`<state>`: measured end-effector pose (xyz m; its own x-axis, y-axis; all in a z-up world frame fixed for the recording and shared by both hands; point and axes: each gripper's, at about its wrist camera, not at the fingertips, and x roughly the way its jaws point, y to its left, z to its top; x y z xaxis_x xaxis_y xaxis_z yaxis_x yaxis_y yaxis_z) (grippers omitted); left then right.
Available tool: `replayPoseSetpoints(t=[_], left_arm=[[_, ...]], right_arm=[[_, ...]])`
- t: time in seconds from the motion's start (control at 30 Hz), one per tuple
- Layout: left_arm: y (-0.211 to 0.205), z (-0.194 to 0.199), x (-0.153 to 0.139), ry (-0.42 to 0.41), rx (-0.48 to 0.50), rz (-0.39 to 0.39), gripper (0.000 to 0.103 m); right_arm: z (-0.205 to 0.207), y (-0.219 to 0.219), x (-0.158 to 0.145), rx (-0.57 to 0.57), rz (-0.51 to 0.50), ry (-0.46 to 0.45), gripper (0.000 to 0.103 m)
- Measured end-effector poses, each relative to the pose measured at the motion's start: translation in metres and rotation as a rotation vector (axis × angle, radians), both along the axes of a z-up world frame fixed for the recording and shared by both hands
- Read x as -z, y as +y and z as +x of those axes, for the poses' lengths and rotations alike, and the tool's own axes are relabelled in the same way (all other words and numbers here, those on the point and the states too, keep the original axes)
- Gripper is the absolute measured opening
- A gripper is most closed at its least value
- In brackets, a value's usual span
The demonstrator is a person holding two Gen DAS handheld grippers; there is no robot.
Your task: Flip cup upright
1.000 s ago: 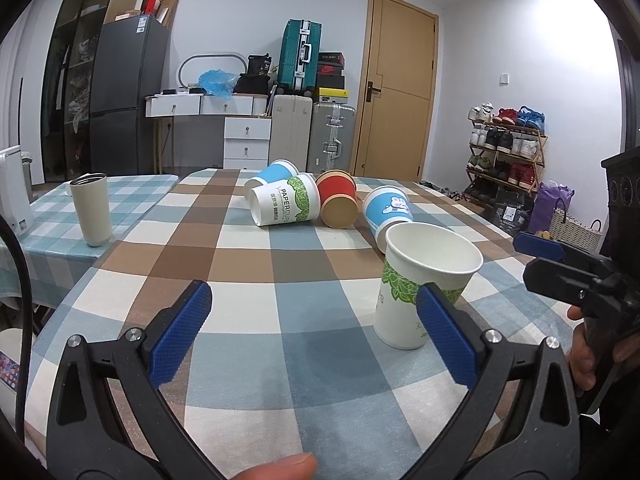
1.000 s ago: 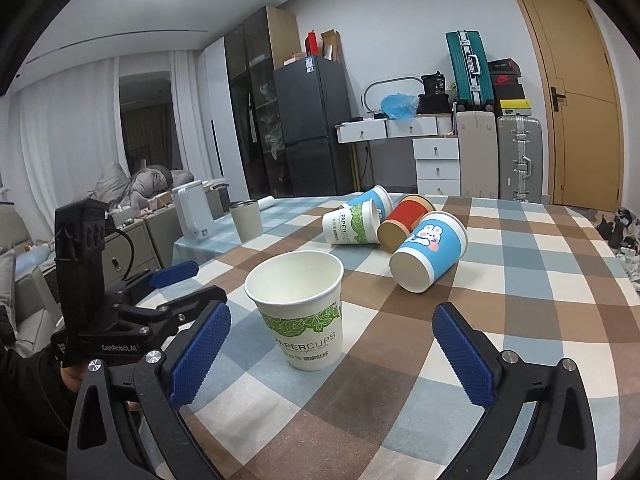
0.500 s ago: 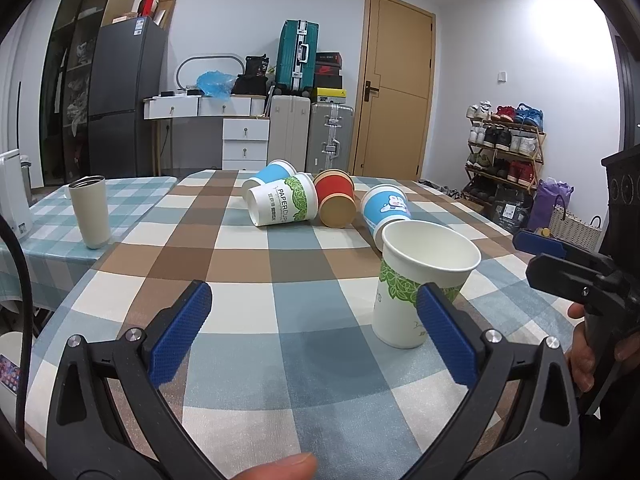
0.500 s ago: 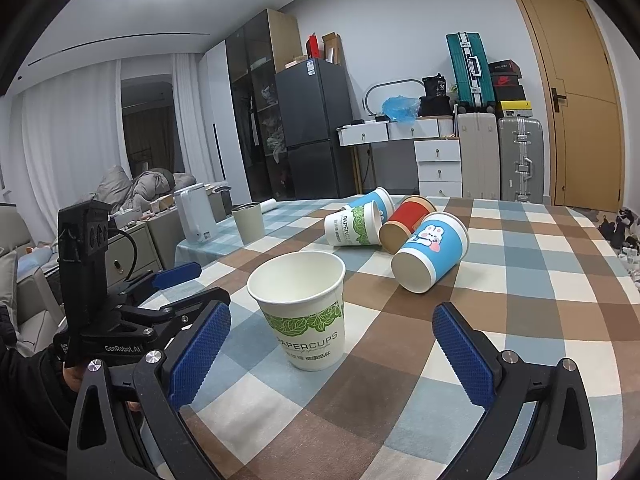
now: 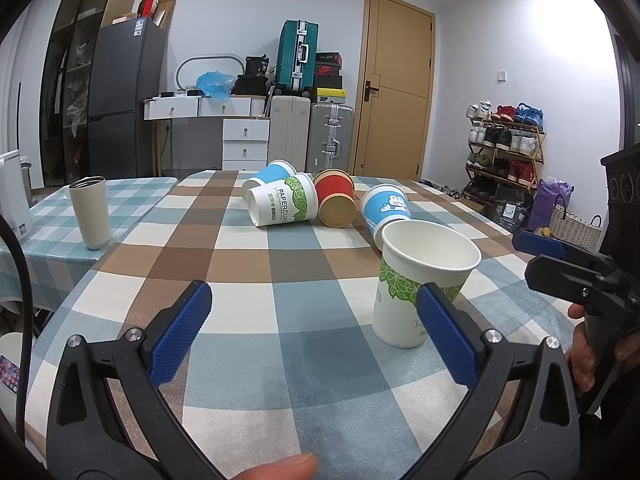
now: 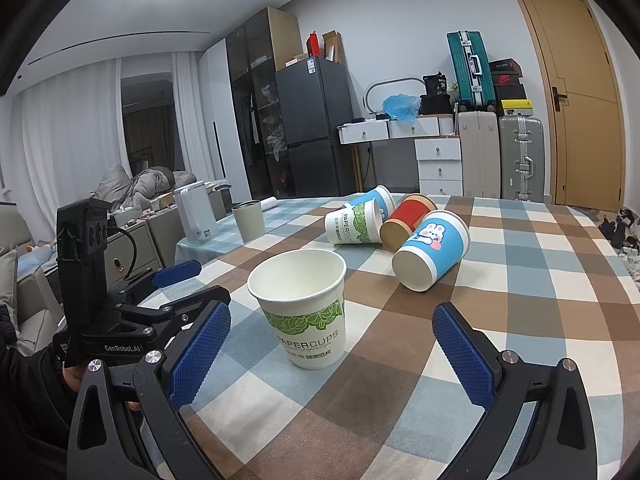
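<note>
Left wrist view: a white paper cup [image 5: 420, 280] with a green leaf band is seen standing upright, mouth up, on the checked tablecloth [image 5: 248, 344], just beyond the right-hand blue pad of the left gripper [image 5: 316, 336], whose jaws are spread wide with nothing held between them. The cup is partly overlapped by that pad in this view, but whether they touch cannot be told. Farther back on the table, four cups are seen lying on their sides in a cluster: a blue cup [image 5: 268, 172], a second white leaf-printed cup [image 5: 282, 204], a red cup [image 5: 334, 198] and a blue cup with a rabbit picture [image 5: 386, 210]. A grey tumbler [image 5: 90, 212] is stood upright on the neighbouring table to the left. At the right edge the right gripper [image 5: 560, 256] is visible, held in a hand. From the right wrist view, the upright cup [image 6: 304, 304] is shown ahead of the right gripper [image 6: 332, 352], nearer its left pad; the jaws are wide apart and hold nothing. The left gripper [image 6: 176, 284] is seen at the left.
</note>
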<state>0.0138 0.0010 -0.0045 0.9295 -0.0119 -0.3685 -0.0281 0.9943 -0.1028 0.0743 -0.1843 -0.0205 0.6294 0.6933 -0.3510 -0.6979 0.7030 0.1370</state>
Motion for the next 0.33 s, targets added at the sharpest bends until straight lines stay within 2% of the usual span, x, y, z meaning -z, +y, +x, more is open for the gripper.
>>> replayPoseSetpoints(t=[0.33], left_arm=[[-0.0002,0.0000,0.0001,0.000,0.000,0.000,0.102]], right_arm=[[0.0018,0.0018,0.0032,-0.002,-0.017,0.017,0.103]])
